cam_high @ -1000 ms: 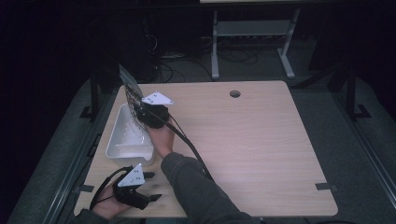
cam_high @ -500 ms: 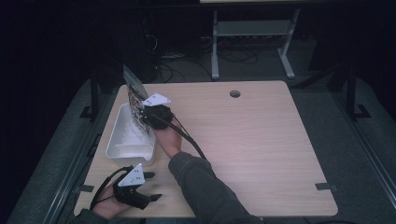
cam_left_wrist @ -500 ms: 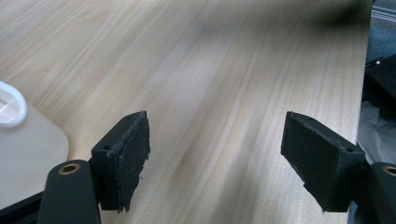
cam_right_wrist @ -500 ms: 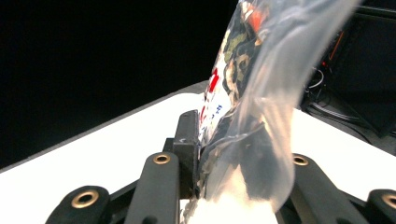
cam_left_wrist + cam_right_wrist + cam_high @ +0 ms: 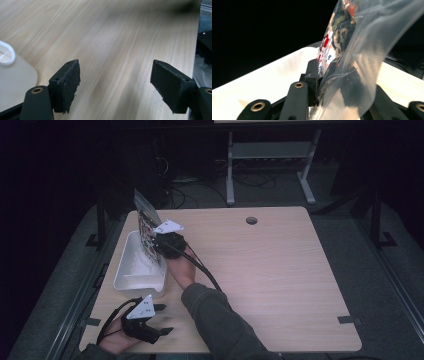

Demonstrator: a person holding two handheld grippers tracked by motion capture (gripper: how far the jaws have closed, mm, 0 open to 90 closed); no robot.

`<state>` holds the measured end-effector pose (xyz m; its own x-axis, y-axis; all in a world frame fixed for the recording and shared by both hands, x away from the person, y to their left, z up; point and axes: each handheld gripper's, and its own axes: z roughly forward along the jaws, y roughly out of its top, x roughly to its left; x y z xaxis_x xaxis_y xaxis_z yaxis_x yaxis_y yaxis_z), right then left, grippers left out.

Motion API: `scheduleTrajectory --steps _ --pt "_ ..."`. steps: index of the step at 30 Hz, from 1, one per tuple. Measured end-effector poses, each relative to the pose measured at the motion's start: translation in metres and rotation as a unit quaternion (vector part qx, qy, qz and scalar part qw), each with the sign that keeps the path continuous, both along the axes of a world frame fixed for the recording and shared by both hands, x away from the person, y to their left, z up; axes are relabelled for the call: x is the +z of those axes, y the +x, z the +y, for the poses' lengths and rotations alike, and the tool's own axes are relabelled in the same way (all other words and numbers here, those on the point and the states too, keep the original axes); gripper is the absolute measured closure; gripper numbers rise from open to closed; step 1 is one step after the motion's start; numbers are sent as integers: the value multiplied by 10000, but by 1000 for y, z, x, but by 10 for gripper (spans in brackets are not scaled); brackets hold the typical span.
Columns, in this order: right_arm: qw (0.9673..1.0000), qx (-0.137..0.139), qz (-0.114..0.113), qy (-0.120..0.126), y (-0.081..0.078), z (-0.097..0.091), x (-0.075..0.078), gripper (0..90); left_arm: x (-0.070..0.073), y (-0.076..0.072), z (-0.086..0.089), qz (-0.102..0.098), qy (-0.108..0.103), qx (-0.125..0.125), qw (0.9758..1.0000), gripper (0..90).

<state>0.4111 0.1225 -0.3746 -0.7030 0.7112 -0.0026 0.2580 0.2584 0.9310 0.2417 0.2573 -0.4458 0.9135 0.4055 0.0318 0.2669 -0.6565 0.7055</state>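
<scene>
High view, bag: the right gripper (image 5: 159, 241) holds a clear plastic bag (image 5: 146, 227) of printed packets upright over the white tray (image 5: 131, 282) at the table's (image 5: 280, 270) left edge.
High view, other claw: the left gripper (image 5: 162, 319) rests near the front edge.
Left gripper view: jaws wide apart, nothing between; tray rim (image 5: 6, 53) just beside.
Right gripper view, grip: jaws pinched on the bag (image 5: 352, 57) low down.
Handling: looks light, floppy, slippery film; I'd hold it where the contents bulk.
In the way: only the tray wall (image 5: 262, 75).

The table (image 5: 280, 280) lies bare across its middle, right half and far right corner, open to any pass. Along the left edge 1 white tray (image 5: 131, 272) blocks the way, with a plastic bag (image 5: 147, 232) standing tilted over it. A forearm (image 5: 210, 315) crosses the near edge beside the tray.
</scene>
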Motion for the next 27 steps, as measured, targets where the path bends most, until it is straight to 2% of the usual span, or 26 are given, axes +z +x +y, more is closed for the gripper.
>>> scheduleTrajectory --steps 3,5,8,15,21,22,23,27 --pt "9999 24 89 92 3 -3 0 649 0 0 0 0 -12 -6 10000 232" --pt "9997 46 137 174 5 -5 -1 560 0 0 0 2 -16 -9 10000 232" --pt "9993 82 268 262 6 -9 -1 508 0 0 0 3 -16 -19 10000 232" --pt "9970 336 557 422 8 -16 -1 400 0 0 -1 -3 -14 -35 10000 232" --pt "9948 444 702 581 6 -24 -2 365 0 0 -1 3 -31 -38 10000 232" --pt "9928 509 819 715 6 -28 -2 365 0 0 -1 -1 -35 -45 10000 232" --pt "9921 531 851 751 5 -30 -2 362 0 0 -1 -3 -34 -50 10000 232" --pt "9913 602 898 751 2 -36 -1 350 0 0 -2 4 -43 -55 10000 232"
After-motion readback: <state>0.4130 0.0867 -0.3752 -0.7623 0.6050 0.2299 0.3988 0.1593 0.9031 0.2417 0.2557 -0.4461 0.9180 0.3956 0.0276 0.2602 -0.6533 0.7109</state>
